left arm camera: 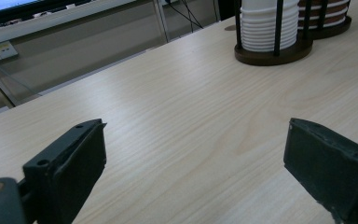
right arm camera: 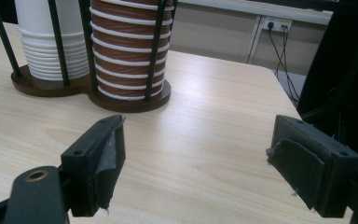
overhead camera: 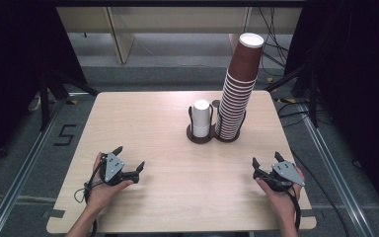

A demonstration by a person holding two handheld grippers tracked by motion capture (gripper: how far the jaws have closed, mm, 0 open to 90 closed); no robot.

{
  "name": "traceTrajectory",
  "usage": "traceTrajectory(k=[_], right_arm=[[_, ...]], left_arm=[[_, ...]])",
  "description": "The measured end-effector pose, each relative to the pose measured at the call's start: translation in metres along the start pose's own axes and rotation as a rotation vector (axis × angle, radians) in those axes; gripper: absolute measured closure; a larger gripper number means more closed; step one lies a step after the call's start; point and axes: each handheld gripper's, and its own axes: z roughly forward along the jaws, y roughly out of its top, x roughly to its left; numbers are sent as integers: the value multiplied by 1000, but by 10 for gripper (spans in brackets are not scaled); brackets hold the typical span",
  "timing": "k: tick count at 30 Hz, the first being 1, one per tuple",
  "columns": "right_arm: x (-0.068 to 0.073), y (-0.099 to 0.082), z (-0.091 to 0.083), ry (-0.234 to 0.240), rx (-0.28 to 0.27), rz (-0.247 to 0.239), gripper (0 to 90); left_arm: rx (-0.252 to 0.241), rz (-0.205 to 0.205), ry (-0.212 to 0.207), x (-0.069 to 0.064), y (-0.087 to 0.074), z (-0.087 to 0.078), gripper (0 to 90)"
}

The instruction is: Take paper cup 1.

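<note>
A dark wooden cup holder with black rods stands at the middle back of the table. Its left bay holds a short stack of white paper cups. Its right bay holds a tall leaning stack of brown paper cups. My left gripper rests near the front left of the table, open, nothing between its jaws. Near the front right sits my right gripper, open as well and holding nothing.
The light wooden table has bare room between the grippers and the holder. Beyond its far edge are wooden furniture legs and cables on the floor. Black tripod legs stand at the left, more at the right.
</note>
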Motion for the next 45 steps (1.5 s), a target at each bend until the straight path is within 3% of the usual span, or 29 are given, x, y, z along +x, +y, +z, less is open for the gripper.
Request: traceTrajectory(k=[3, 4, 6, 8, 9, 10, 11, 18, 23, 25, 27, 28, 30, 33, 34, 36, 38, 43, 45], right_arm=[[1, 0, 1, -8, -2, -15, 194], [3, 0, 0, -11, 13, 5, 194], [2, 4, -1, -10, 2, -17, 194], [4, 11, -3, -6, -28, 12, 195], [3, 14, -3, 2, -29, -11, 195], [6, 18, -5, 5, -33, 15, 195], [8, 22, -6, 5, -42, 7, 195], [27, 39, -2, 54, -45, -28, 199], [35, 52, 5, 92, -49, -48, 204], [44, 63, 12, 119, -68, -32, 204], [49, 68, 18, 134, -75, -35, 204], [51, 70, 20, 136, -80, -38, 204], [55, 74, 23, 138, -93, -33, 204], [59, 77, 27, 136, -99, -43, 204], [64, 81, 31, 160, -105, -33, 209], [66, 83, 33, 157, -99, -32, 212], [76, 91, 40, 174, -106, -40, 220], [87, 104, 51, 188, -92, -9, 225], [95, 114, 60, 215, -93, -9, 225]], left_arm=[[0, -21, 7, 0, 2, 2, 57], [-12, -35, 3, 0, 2, 2, 62], [-20, -42, -6, 1, 5, 2, 59], [-27, -44, -8, 2, 7, 1, 59], [-25, -44, -8, 2, 8, 0, 58], [-26, -48, -13, 1, 8, 0, 58], [-29, -52, -20, 1, 9, 0, 57], [-43, -25, -57, -5, 20, 2, 54], [-48, -4, -99, -12, 33, 17, 55], [-40, 18, -117, -17, 39, 28, 54], [-28, 7, -119, -21, 43, 32, 54], [-65, 9, -123, -22, 45, 37, 54], [-52, -14, -119, -29, 49, 36, 50], [-73, -6, -125, -35, 52, 38, 37], [-87, -10, -121, -43, 56, 40, 35], [-95, -7, -112, -48, 57, 41, 36], [-97, -18, -102, -62, 63, 47, 39], [-101, -8, -81, -74, 71, 59, 44], [-99, -2, -76, -82, 74, 70, 42]])
